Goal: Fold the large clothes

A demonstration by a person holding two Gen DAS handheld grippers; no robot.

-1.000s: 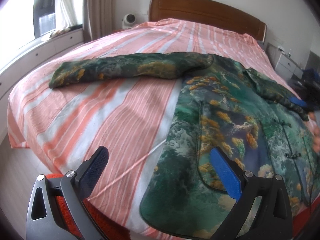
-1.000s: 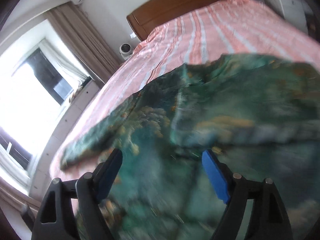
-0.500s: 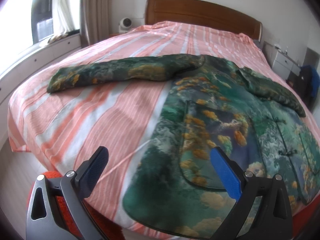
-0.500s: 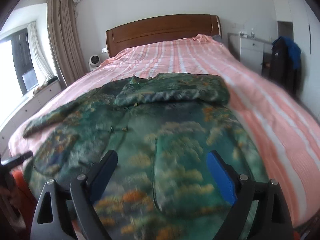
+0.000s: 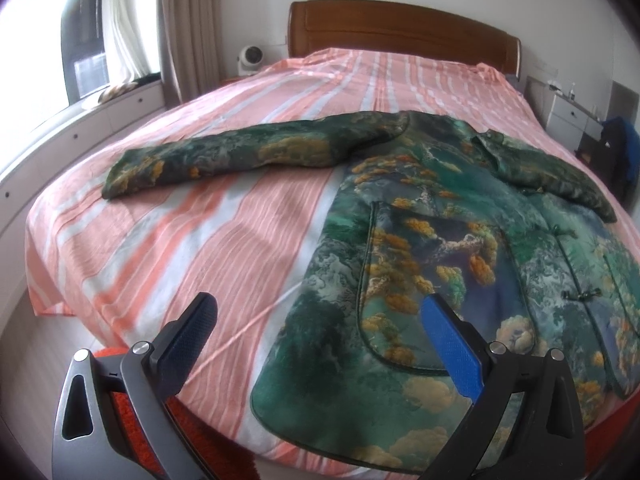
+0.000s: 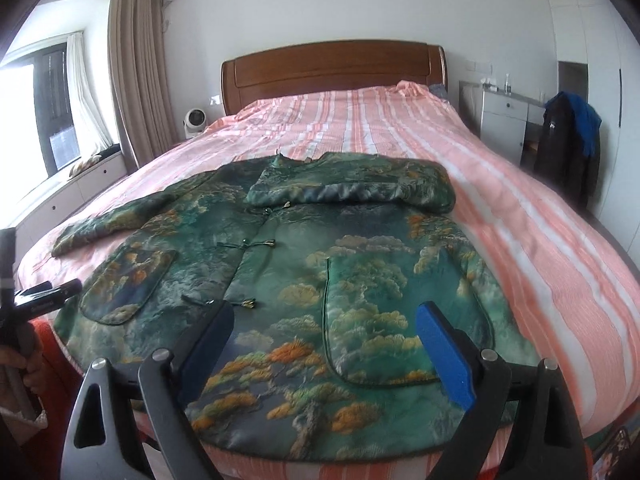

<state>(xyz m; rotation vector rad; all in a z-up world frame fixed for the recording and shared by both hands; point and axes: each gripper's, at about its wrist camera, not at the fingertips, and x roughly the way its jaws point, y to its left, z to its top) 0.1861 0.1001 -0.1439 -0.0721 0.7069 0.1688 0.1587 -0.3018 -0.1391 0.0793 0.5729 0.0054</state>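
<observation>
Both hand-held grippers hang empty over the foot of the bed [image 5: 224, 216]: our left hand-held gripper [image 5: 320, 320] has its jaws spread wide above the striped bedspread [image 6: 400, 128] and the coat's near corner, and our right hand-held gripper [image 6: 324, 320] is just as wide apart over the coat's hem, holding nothing.

We see the green patterned coat [image 6: 280, 272] lying face up and flat across the bed, its hem toward us at the foot edge and its collar toward the wooden headboard [image 6: 332, 68]. One sleeve [image 5: 248, 152] reaches straight out to the left over bare bedspread. The other sleeve [image 6: 352, 192] is already laid across the chest, just below the collar.

We judge the coat soft but thick, perhaps padded or quilted, so it should bend in broad rolls instead of sharp creases and carry some weight when lifted. Its sheen suggests a smooth face that may slip between the pads, so we would pinch deep, across a seam or bound edge. For the outstretched sleeve, the cuff [image 5: 120, 180] looks the natural hold for our left hand-held gripper, with the shoulder as the hinge. Frog buttons [image 6: 248, 245] down the front could snag, so we would keep clear of them.
</observation>
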